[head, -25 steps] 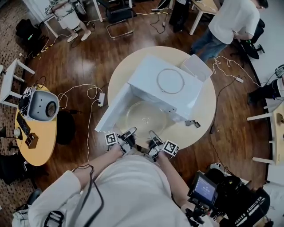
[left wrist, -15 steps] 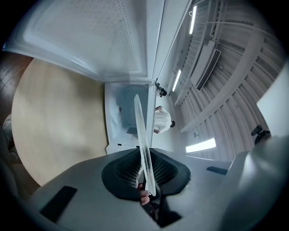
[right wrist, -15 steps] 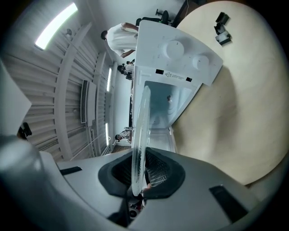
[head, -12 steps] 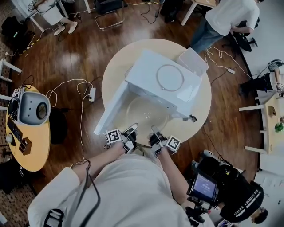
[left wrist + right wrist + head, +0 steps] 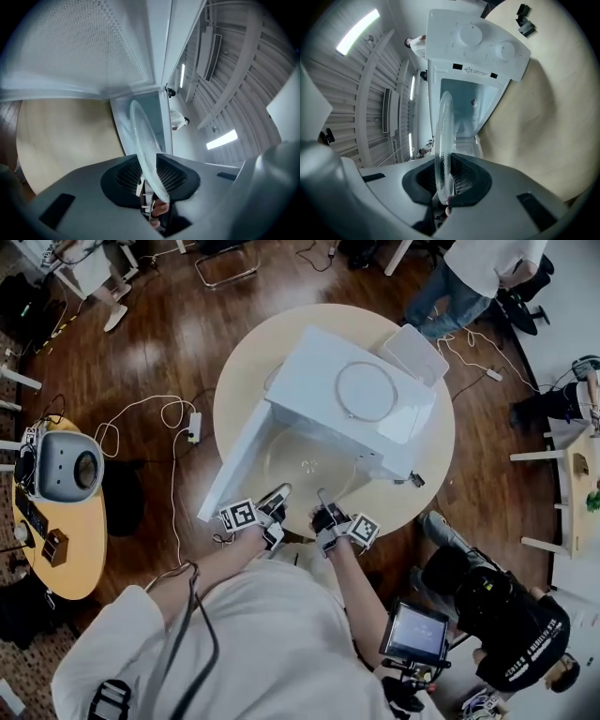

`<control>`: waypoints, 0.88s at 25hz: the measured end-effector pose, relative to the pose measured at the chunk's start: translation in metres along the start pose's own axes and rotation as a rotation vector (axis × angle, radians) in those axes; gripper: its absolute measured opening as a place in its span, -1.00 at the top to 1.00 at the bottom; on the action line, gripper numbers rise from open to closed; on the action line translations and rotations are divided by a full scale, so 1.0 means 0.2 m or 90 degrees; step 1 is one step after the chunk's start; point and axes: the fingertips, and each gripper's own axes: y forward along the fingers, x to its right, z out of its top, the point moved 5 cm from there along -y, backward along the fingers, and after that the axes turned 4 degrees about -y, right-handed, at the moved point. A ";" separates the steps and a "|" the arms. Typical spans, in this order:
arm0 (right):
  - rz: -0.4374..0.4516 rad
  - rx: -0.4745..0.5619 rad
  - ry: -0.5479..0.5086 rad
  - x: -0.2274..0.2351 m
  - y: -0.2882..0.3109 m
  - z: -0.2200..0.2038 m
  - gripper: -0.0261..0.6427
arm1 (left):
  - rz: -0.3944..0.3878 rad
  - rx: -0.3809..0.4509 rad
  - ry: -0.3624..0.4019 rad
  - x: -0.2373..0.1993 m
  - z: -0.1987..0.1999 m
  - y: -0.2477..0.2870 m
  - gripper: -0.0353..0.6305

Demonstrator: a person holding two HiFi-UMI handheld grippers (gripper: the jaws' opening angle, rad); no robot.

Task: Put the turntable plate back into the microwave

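A: Where is the turntable plate (image 5: pixel 309 470)?
B: At the mouth of the microwave (image 5: pixel 352 404), lying roughly flat. The far part looks to be inside the cavity, with the near rim toward the person. The microwave sits on the round bench (image 5: pixel 433 474), and its door (image 5: pixel 234 470) is swung wide at its left.
A: Fingers?
B: The right gripper (image 5: pixel 324 499) is clamped tight on the near rim. The left gripper (image 5: pixel 278 495) has just been opening. The rim is between its fingers, and the pads look eased off the glass.
A: Key relation?
B: The plate runs straight ahead from both sets of fingers into the microwave. It's round, so no long axis. Both hands are equally near, side by side at the front. My judgement is the plate needs seating on the cavity floor, then both grippers back out.
A: Any text?
B: There's a warning label (image 5: pixel 471 69) under the two knobs (image 5: pixel 469 35) on the microwave panel, too small to read. No brand visible.
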 end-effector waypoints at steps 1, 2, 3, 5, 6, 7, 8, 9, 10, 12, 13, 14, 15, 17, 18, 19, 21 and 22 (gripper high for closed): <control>0.006 0.003 0.005 0.01 0.01 0.01 0.83 | 0.007 -0.003 0.013 0.01 0.00 0.01 0.64; 0.012 0.005 0.011 0.01 0.01 0.01 0.83 | 0.016 -0.009 0.025 0.01 0.00 0.02 0.61; 0.019 0.006 0.017 0.02 0.01 0.02 0.83 | 0.025 -0.018 0.037 0.02 0.00 0.02 0.57; 0.027 0.008 0.029 0.04 0.02 0.03 0.83 | 0.043 -0.042 0.057 0.02 -0.02 0.01 0.51; 0.027 0.007 0.030 0.05 0.02 0.04 0.83 | 0.051 -0.053 0.062 0.02 -0.03 0.01 0.51; 0.025 0.006 0.026 0.06 0.02 0.06 0.83 | 0.058 -0.060 0.064 0.01 -0.04 0.00 0.51; 0.025 0.004 0.020 0.07 0.03 0.07 0.83 | 0.064 -0.062 0.064 0.00 -0.04 -0.01 0.50; 0.026 0.004 0.016 0.08 0.04 0.09 0.83 | 0.069 -0.062 0.066 0.00 -0.04 -0.02 0.51; 0.028 0.005 0.014 0.09 0.05 0.10 0.83 | 0.073 -0.062 0.070 -0.01 -0.04 -0.02 0.50; 0.033 0.008 0.015 0.10 0.07 0.11 0.83 | 0.079 -0.067 0.084 -0.01 -0.03 -0.04 0.51; 0.032 0.009 0.017 0.10 0.08 0.11 0.83 | 0.080 -0.070 0.090 -0.01 -0.03 -0.04 0.51; 0.030 0.010 0.018 0.10 0.09 0.11 0.83 | 0.081 -0.072 0.096 -0.01 -0.02 -0.05 0.50; 0.027 0.011 0.016 0.10 0.10 0.12 0.83 | 0.082 -0.072 0.099 -0.01 -0.02 -0.05 0.51; 0.026 0.012 0.008 0.11 0.11 0.13 0.83 | 0.085 -0.067 0.099 -0.02 0.00 -0.05 0.51; 0.028 0.014 0.005 0.11 0.12 0.13 0.83 | 0.086 -0.064 0.099 -0.02 0.01 -0.05 0.50; 0.029 0.016 0.003 0.12 0.13 0.13 0.83 | 0.086 -0.060 0.099 -0.03 0.02 -0.04 0.51; 0.026 0.022 -0.002 0.13 0.15 0.15 0.83 | 0.084 -0.052 0.103 -0.03 0.04 -0.02 0.51; 0.025 0.025 -0.002 0.13 0.17 0.16 0.83 | 0.083 -0.048 0.105 -0.02 0.05 -0.01 0.51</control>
